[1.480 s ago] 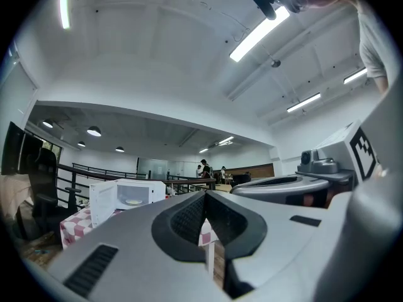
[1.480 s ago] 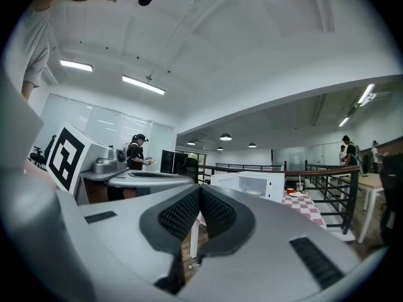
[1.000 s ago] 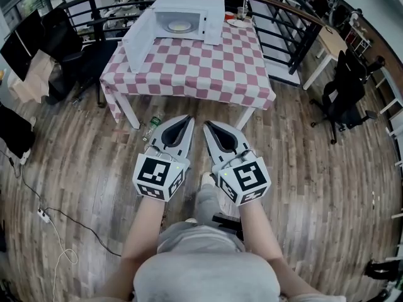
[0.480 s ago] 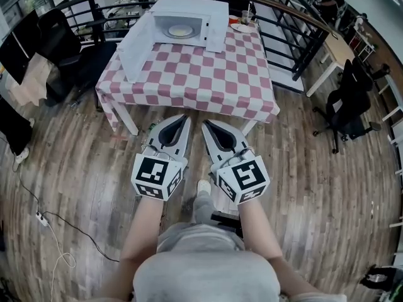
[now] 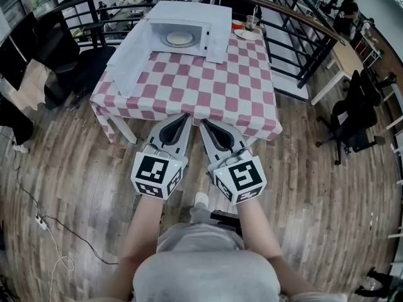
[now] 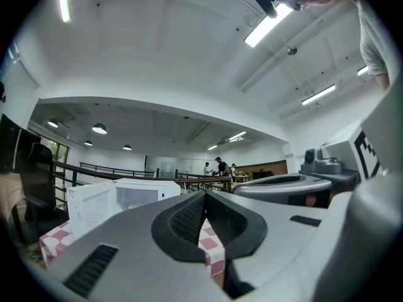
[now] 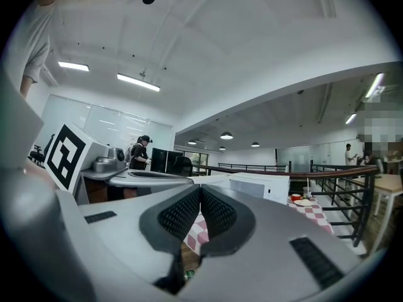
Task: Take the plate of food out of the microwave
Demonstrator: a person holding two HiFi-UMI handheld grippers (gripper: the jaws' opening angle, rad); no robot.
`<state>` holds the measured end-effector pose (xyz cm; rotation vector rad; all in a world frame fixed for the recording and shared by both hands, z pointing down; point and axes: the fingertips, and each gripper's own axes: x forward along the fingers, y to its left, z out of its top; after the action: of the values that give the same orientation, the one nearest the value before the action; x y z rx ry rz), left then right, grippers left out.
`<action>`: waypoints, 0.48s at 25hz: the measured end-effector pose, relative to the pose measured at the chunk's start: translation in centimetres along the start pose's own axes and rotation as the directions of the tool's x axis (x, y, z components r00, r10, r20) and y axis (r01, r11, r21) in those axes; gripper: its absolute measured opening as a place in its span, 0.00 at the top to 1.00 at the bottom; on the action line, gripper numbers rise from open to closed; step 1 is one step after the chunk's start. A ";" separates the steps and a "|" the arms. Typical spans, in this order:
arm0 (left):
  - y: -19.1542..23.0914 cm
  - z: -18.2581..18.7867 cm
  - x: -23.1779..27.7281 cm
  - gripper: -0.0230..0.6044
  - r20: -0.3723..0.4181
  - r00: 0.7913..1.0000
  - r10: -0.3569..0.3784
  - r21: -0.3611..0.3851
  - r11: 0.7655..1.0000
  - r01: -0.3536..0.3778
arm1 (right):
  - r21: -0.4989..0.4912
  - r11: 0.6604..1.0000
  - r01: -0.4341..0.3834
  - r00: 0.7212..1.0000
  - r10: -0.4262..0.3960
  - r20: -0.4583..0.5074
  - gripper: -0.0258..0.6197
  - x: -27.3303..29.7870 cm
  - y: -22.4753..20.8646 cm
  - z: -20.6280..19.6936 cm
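Our left gripper (image 5: 184, 117) and right gripper (image 5: 204, 123), closed and empty, hang short of the microwave (image 5: 189, 25); we should part jaws before reaching its plate (image 5: 179, 39).

A black railing (image 5: 315, 60) is curving behind the checked table (image 5: 214, 93), and seemingly office chairs (image 5: 356, 115) are standing on plank floor (image 5: 82, 187).

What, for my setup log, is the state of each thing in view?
microwave door: swung wide open.
plate of food: inside the microwave, not yet taken out.
left gripper: shut, empty.
right gripper: shut, empty.
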<state>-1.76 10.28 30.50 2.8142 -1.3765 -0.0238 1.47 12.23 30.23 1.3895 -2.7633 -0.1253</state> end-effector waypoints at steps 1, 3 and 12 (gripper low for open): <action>0.2 0.1 0.9 0.96 0.001 1.000 0.001 0.001 1.000 -0.001 | 0.000 1.000 0.001 1.000 -0.001 0.002 0.92 0.5 -0.8 0.0; 0.8 0.1 2.7 0.96 0.002 1.000 0.006 0.000 1.000 -0.006 | -0.002 1.000 0.000 1.000 0.000 0.003 0.92 1.5 -2.4 -0.2; 3.3 -0.1 9.7 0.96 0.003 0.999 0.044 -0.015 0.999 -0.044 | 0.010 1.000 -0.002 1.000 0.003 -0.018 0.92 5.9 -9.4 -1.1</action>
<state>1.60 0.56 30.52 2.7723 -1.4324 -0.0389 5.56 1.83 30.46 1.3824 -2.7548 -0.0980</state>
